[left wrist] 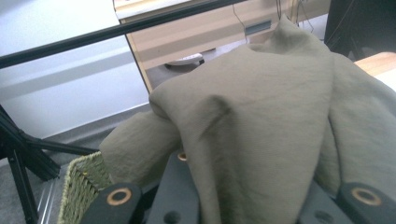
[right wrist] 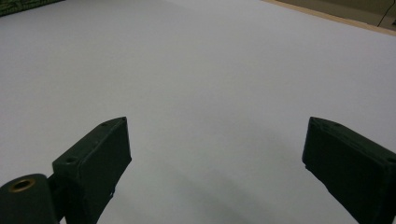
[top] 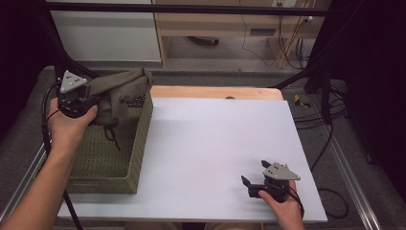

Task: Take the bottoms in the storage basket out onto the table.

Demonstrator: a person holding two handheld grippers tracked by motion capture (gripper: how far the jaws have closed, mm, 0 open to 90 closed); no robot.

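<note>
An olive-green cloth point(top: 122, 91) hangs bunched over the far end of a green woven basket point(top: 140, 143) at the table's left. My left gripper point(top: 97, 103) is held above the basket and is shut on the cloth. In the left gripper view the cloth point(left wrist: 261, 116) drapes over both black jaws and hides their tips, with the basket's rim point(left wrist: 79, 186) below it. My right gripper point(top: 254, 172) rests low on the white table point(top: 215, 134) at the near right. It is open, and bare table shows between its jaws point(right wrist: 215, 154).
A black frame bar point(top: 191, 8) crosses the back, and slanted black struts point(top: 60, 52) stand behind the basket. A wooden cabinet point(top: 215, 24) and loose cables point(top: 311, 115) lie beyond and to the right of the table. A wooden edge point(top: 215, 92) borders the far side.
</note>
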